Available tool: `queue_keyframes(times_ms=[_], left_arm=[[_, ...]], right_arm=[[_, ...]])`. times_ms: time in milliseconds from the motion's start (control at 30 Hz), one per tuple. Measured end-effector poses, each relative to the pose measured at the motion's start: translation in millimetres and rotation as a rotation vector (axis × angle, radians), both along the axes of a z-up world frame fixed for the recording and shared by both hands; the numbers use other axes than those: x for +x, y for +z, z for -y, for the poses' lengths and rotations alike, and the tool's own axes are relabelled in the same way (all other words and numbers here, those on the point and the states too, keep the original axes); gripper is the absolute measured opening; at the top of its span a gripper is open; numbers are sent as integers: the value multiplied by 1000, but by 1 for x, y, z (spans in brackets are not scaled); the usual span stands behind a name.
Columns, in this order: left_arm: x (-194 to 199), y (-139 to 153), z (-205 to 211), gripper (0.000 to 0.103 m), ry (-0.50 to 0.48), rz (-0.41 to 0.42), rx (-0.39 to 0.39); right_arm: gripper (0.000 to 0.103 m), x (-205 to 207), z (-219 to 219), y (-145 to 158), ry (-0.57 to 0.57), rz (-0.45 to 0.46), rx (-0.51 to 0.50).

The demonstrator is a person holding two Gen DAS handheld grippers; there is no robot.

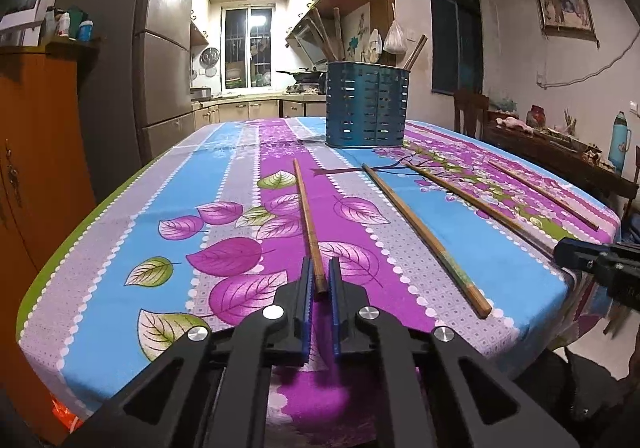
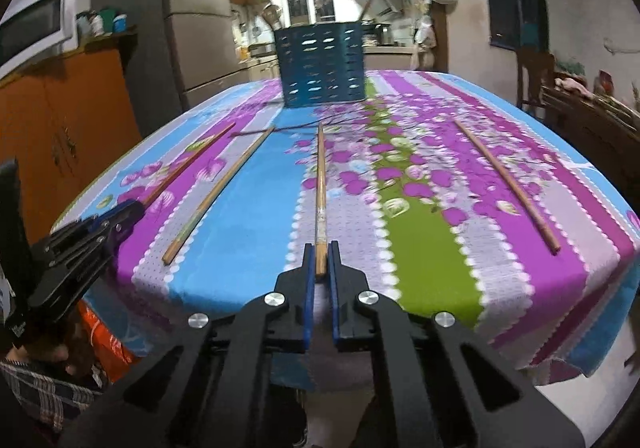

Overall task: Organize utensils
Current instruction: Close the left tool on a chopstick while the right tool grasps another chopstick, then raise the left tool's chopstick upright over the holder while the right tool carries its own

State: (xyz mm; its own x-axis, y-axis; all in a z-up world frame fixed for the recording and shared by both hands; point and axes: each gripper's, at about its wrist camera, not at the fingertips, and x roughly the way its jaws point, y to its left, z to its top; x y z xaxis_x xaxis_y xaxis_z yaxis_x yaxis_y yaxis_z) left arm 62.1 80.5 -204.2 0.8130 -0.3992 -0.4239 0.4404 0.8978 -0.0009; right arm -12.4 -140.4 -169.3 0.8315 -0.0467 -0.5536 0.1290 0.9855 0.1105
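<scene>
Several wooden chopsticks lie on the flowered tablecloth [image 1: 120, 216]. My left gripper [image 1: 320, 264] has its jaws close around the near end of the leftmost chopstick [image 1: 306, 216], which rests on the cloth. My right gripper [image 2: 321, 250] is shut on the near end of another chopstick [image 2: 320, 176]. A blue perforated utensil holder [image 1: 366, 106] stands at the far side of the table with several chopsticks in it; it also shows in the right wrist view [image 2: 324, 64]. The left gripper shows at the left edge of the right wrist view [image 2: 112, 224].
Two more chopsticks [image 1: 424, 236] [image 1: 540, 194] lie loose on the cloth. An orange cabinet [image 1: 36, 168] stands left of the table, a wooden chair [image 1: 470, 112] and a cluttered side table [image 1: 560, 144] stand to the right. The table's near edge is just below both grippers.
</scene>
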Motion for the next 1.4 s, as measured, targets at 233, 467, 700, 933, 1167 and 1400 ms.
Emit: queue_keyframes(times_ms=[233, 467, 700, 933, 1167, 1400], left_arm=[[0, 17, -11, 7, 15, 24, -40], [-9, 53, -27, 7, 46, 91, -58], [-10, 83, -27, 7, 96, 81, -53], [9, 102, -17, 7, 202, 25, -13], [21, 100, -12, 7, 265, -28, 3], [23, 100, -7, 7, 304, -36, 22]], right_arm=[[5, -7, 9, 13, -34, 25, 4], [5, -17, 13, 36, -59, 65, -54], [5, -18, 24, 56, -78, 120, -96], [5, -13, 24, 76, -48, 172, -163], [5, -2, 18, 81, 19, 179, -203], [5, 1, 17, 88, 61, 201, -219]])
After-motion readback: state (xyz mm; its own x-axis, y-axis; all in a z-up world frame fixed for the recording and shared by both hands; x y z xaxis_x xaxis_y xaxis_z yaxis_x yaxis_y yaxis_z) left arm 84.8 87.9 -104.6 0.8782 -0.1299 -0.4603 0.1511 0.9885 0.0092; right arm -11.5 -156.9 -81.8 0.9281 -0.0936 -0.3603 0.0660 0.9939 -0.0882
